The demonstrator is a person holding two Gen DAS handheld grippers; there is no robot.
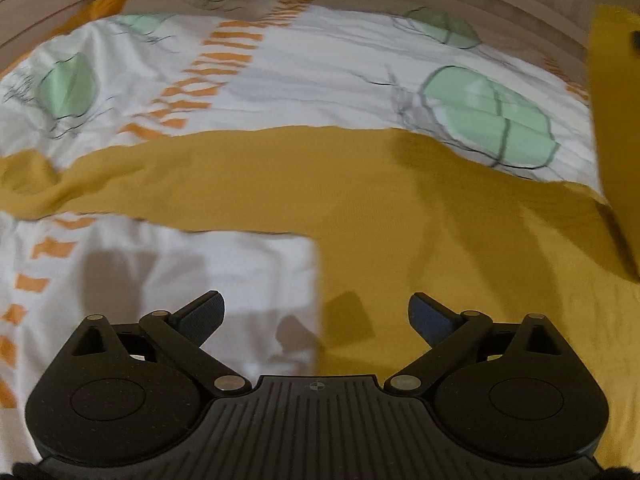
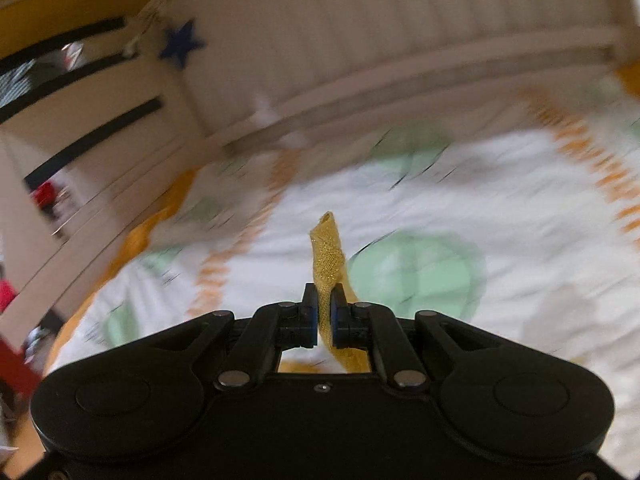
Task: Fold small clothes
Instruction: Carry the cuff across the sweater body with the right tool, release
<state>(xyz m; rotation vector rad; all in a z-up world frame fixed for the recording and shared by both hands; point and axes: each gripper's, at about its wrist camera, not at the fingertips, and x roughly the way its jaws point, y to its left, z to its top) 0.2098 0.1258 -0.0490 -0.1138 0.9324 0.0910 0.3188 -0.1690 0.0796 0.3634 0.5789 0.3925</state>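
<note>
1 mustard garment (image 1: 360,200) on patterned bedspread (image 1: 280,72), left gripper (image 1: 316,316) jaws wide apart, empty, right gripper (image 2: 324,312) clamping garment edge

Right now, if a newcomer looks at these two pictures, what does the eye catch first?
First, the mustard-yellow garment spread across the patterned bedsheet, lying below the open left tool. Next, the right tool, shut on a strip of the same yellow fabric that sticks up between its pads. Behind it, a blue star marks the pale bed frame.
</note>
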